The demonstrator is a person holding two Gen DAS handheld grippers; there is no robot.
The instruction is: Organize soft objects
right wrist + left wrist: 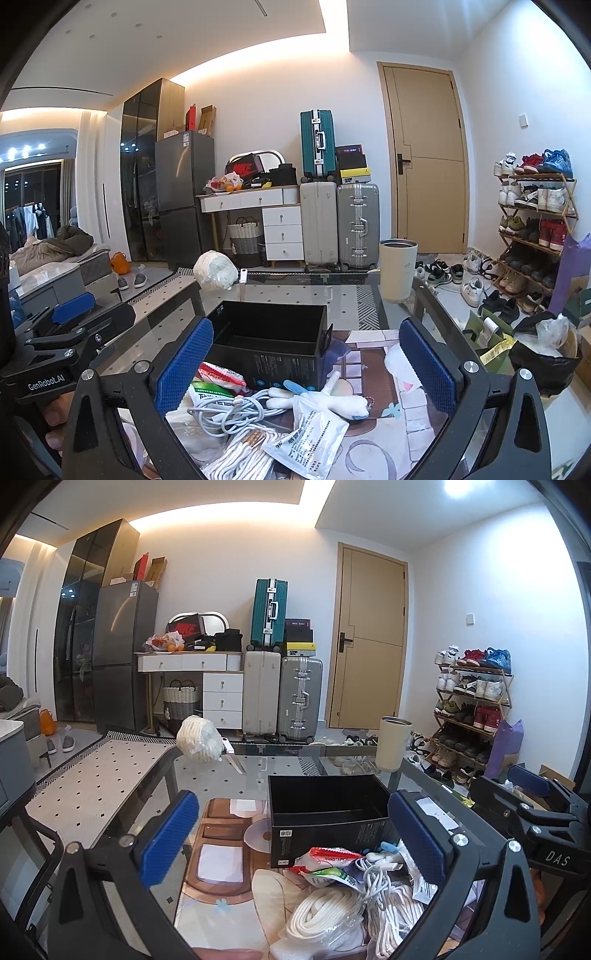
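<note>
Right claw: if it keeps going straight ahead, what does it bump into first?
Probably the black box. It stands open right ahead of the right claw, just beyond the pile of cables. Depth is hard to judge.

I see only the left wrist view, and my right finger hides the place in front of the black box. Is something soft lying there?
Observer: Yes. A small white plush toy lies in front of the black box, beside the white cable.
Operator: Is the right hand-held gripper holding anything?
Observer: No. The right hand-held gripper is open and empty above the pile.
Operator: What is past the table's right side?
Observer: A black bag with white plastic inside.
</note>
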